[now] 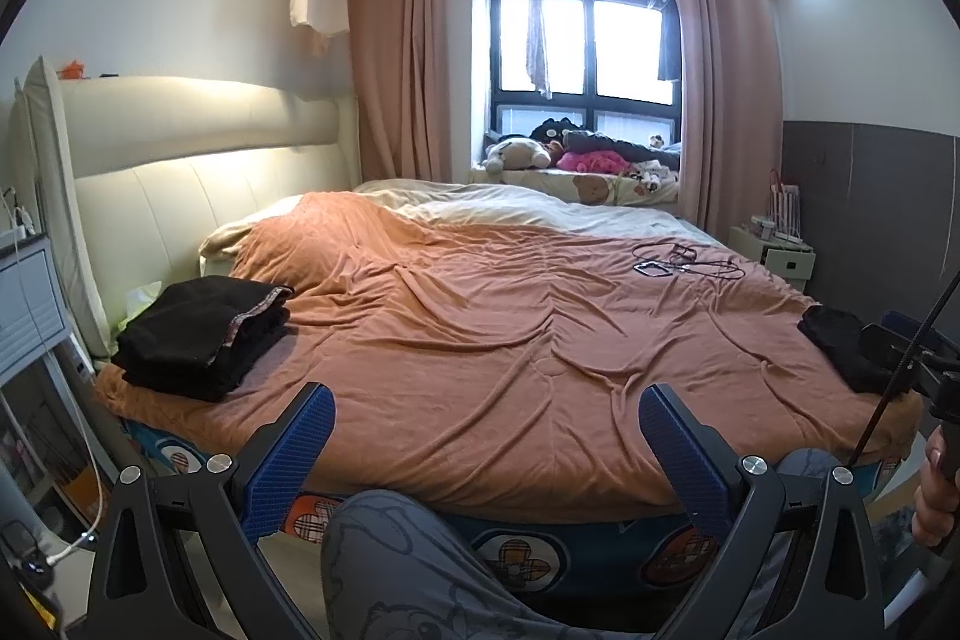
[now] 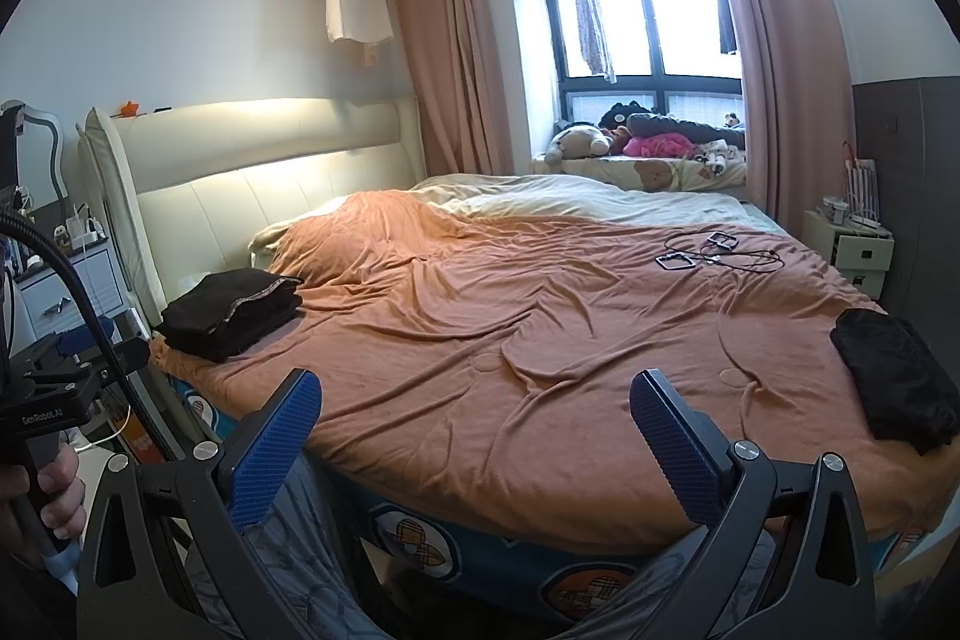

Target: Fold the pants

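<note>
A stack of folded black pants [image 1: 201,337] [image 2: 234,313] lies at the near left corner of the bed, by the headboard. Another black garment [image 1: 843,355] [image 2: 897,379] lies loosely bunched at the bed's right edge. My left gripper [image 1: 483,400] hangs open above the near edge of the orange blanket [image 1: 510,340], holding nothing. My right gripper [image 2: 474,388] is also open and empty, above the same near edge of the blanket [image 2: 540,328]. Neither gripper touches either garment. In the left wrist view, the other gripper's body [image 1: 918,370] and a hand [image 1: 936,496] show at the far right.
A tangle of black cables with small devices [image 1: 684,262] [image 2: 717,253] lies on the far right of the bed. A person's patterned grey trouser legs [image 1: 408,568] stand against the bed's front. A cabinet [image 1: 30,304] stands left, a nightstand [image 2: 852,250] right. Plush toys [image 2: 648,139] fill the window sill.
</note>
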A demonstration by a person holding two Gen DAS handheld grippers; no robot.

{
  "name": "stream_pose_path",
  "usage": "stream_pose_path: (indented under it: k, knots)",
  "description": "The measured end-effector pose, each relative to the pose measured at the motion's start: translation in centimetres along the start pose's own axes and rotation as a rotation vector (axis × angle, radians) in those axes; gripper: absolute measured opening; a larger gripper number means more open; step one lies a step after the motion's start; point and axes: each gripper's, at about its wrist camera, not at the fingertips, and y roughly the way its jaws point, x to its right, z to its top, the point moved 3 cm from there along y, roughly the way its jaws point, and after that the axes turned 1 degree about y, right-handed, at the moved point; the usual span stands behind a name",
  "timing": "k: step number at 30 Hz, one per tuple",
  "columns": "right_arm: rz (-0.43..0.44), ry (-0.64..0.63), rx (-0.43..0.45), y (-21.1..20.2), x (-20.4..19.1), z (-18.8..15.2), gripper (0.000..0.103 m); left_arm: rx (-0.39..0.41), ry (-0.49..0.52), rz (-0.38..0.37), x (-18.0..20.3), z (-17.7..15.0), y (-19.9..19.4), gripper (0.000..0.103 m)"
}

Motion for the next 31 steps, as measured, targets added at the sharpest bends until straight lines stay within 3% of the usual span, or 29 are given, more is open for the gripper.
stream_pose_path:
  k: [31]
  knots:
    - [-0.007, 0.019, 0.003, -0.03, -0.03, -0.33, 0.103, 0.040, -0.024, -0.005, -0.30, 0.74, -0.96, 0.103]
